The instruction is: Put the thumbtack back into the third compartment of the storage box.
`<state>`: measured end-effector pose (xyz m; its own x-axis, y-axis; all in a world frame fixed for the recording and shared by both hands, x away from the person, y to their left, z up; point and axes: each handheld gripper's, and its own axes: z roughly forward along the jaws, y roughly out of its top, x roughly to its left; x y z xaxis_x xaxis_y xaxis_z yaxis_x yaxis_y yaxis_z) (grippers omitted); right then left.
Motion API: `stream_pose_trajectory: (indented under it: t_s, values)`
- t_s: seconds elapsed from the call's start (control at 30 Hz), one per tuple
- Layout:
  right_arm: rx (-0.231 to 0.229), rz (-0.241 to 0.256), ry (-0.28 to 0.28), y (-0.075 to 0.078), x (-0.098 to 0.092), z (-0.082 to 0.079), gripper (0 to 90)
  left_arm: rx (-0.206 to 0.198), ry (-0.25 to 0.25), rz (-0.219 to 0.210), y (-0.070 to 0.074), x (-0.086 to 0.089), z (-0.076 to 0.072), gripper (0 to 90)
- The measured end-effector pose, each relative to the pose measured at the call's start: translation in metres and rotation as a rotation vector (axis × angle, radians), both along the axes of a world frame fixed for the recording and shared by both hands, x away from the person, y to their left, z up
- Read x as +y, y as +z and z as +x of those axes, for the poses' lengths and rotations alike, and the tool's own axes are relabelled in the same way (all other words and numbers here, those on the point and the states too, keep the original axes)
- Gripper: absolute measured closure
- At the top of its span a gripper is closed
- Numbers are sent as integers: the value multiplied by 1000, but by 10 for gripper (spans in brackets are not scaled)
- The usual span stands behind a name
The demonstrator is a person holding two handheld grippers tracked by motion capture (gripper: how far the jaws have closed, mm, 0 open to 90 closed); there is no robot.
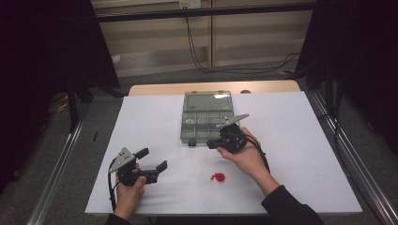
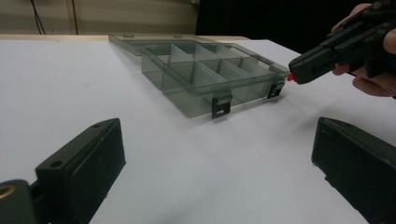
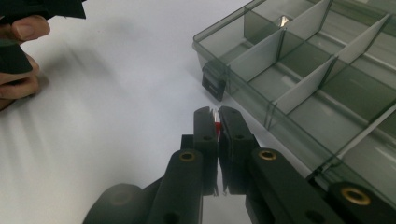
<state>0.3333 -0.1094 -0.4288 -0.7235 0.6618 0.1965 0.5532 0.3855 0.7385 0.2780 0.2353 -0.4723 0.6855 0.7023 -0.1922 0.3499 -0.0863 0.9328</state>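
A clear grey compartment box point(image 1: 197, 125) lies open at mid-table, its lid point(image 1: 208, 100) flat behind it. My right gripper point(image 1: 210, 144) hovers just off the box's front right corner, shut on a small red piece point(image 3: 217, 126). That red piece point(image 2: 290, 77) pokes from the jaw tips next to the box's latch point(image 2: 275, 89). A second red piece point(image 1: 217, 177) rests on the white mat nearer the person. My left gripper point(image 1: 153, 158) is at front left, open, with nothing between its fingers point(image 2: 84, 168).
The white mat point(image 1: 291, 140) covers the table, with bare mat left and right of the box. A small shiny item point(image 3: 283, 20) lies in one far compartment. Metal rails point(image 1: 356, 164) run along both table sides; cables point(image 1: 244, 68) trail on the floor behind.
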Motion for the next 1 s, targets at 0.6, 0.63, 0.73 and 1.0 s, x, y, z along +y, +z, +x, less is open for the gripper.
stream_pose_trajectory:
  t_s: [0.6, 0.63, 0.73, 1.0]
  values:
    - [4, 0, -46, 11, -4, 19, 862, -7, -1, 5, 0, -1, 0, 25]
    - [3, 0, -44, 11, -6, 21, 862, -7, -1, 6, 0, -1, 0, 24]
    - [7, 8, -58, 12, -9, 25, 862, -10, -4, 6, 0, -1, 0, 23]
    - [8, 11, -92, 12, -13, 36, 862, -12, -10, 13, 0, -2, -1, 20]
